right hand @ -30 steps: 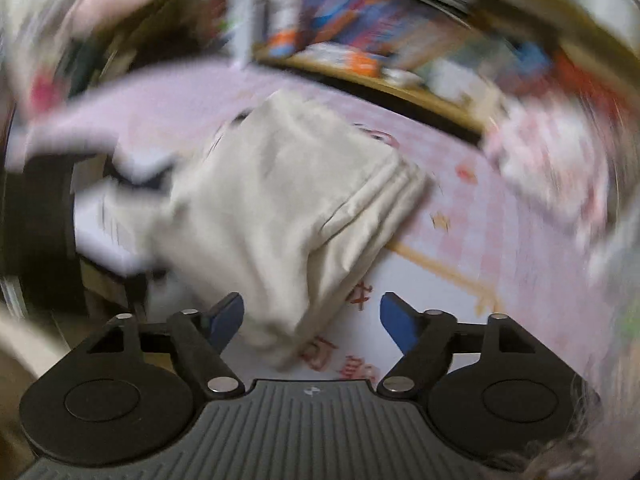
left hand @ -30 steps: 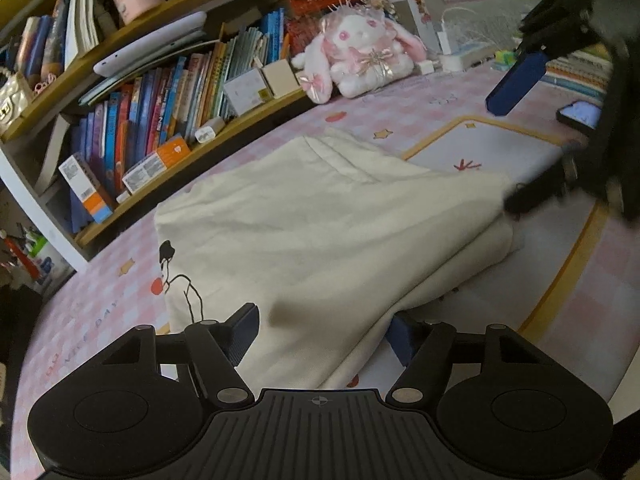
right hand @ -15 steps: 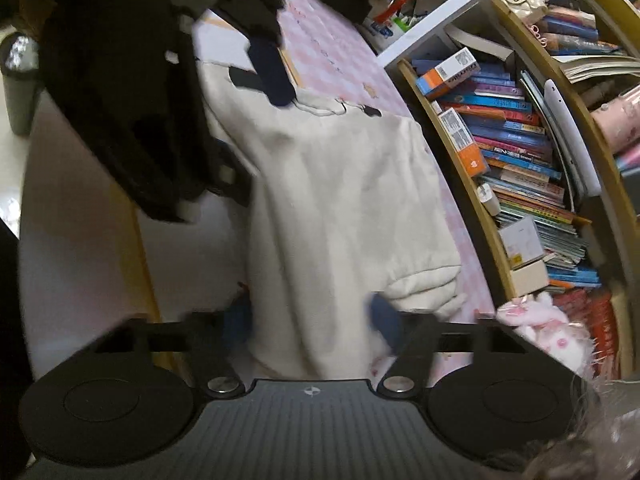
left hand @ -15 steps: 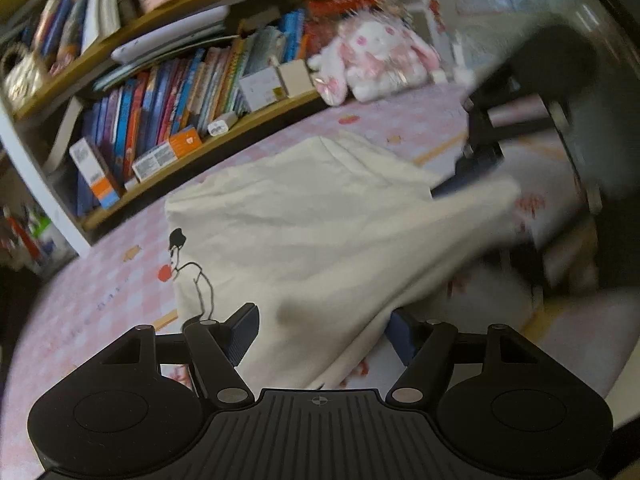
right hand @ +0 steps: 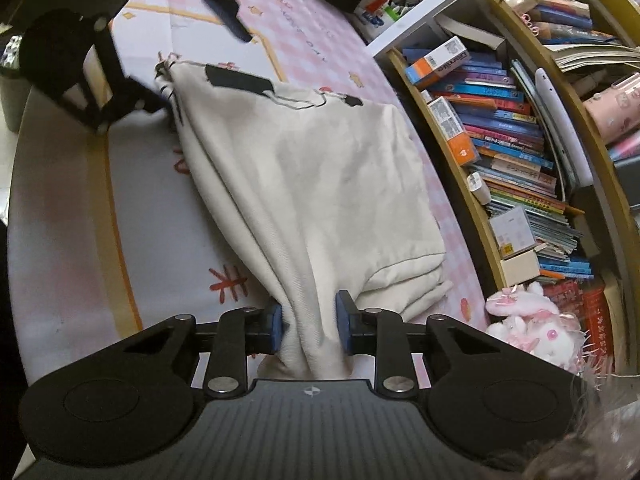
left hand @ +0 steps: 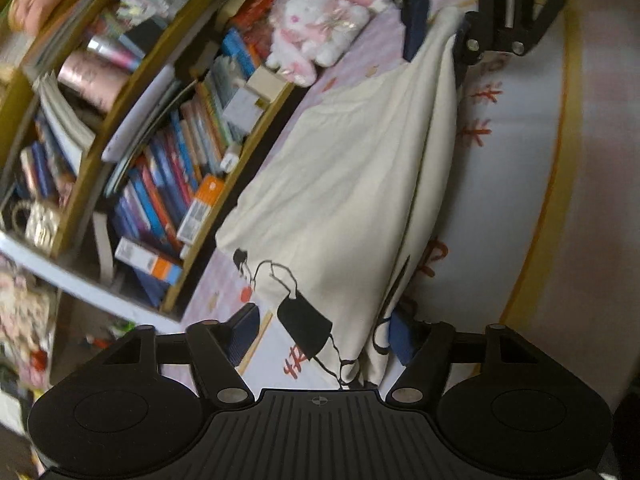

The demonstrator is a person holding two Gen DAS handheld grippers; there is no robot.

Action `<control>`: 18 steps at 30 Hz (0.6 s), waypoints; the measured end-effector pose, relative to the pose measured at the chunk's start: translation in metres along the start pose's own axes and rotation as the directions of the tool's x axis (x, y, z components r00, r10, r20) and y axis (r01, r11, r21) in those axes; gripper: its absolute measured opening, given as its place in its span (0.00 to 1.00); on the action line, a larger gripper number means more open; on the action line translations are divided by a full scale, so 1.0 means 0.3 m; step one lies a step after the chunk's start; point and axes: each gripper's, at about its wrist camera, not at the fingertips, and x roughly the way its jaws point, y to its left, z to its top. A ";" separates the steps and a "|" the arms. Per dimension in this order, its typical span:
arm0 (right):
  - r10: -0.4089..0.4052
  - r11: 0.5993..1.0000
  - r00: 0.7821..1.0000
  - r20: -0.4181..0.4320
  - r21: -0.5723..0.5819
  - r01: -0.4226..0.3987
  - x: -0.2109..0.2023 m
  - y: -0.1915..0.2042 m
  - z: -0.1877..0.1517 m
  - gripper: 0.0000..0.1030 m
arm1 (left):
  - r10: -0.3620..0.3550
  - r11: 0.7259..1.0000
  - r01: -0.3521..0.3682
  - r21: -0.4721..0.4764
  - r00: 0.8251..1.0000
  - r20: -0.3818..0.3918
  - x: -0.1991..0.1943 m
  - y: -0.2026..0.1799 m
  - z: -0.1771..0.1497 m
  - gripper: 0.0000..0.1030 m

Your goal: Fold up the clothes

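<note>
right claw (right hand: pixel 310 328) clamps cream garment (right hand: pixel 320 184) | left claw (left hand: pixel 322 334) closing, astride hem | writing unreadable

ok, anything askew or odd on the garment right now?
Yes: the cream garment is bunched into a ridge along one edge. The right gripper pinches gathered cloth; the left gripper, jaws just closing, straddles the printed end without a clear pinch.

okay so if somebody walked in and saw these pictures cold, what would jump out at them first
Probably the cream garment, with its black line drawing, stretched along the pink checked tablecloth between two handheld grippers. The right gripper pinches a bunched end of it; the left gripper straddles the printed end, its jaws just closing. Behind runs a crammed bookshelf with a pink plush bunny beside it.
</note>
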 end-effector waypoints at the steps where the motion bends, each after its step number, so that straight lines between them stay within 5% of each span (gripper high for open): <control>1: 0.001 1.000 1.000 -0.003 -0.004 -0.001 0.002 0.007 -0.002 0.25 | -0.009 1.000 0.008 0.022 1.000 0.006 -0.001 -0.008 -0.001 0.43; 5: 0.007 1.000 1.000 -0.018 -0.006 -0.007 0.004 0.033 -0.012 0.26 | -0.055 0.996 0.054 0.075 0.998 0.019 -0.007 -0.030 -0.004 0.16; 8: 0.020 1.000 0.999 -0.025 0.008 -0.019 0.003 0.037 -0.017 0.24 | -0.095 0.993 0.094 0.074 0.995 0.015 -0.012 -0.024 -0.002 0.07; 18: 0.087 0.994 0.996 -0.011 0.074 -0.086 -0.050 -0.035 -0.018 0.15 | -0.160 0.983 0.156 0.095 0.986 0.043 -0.093 0.062 0.030 0.05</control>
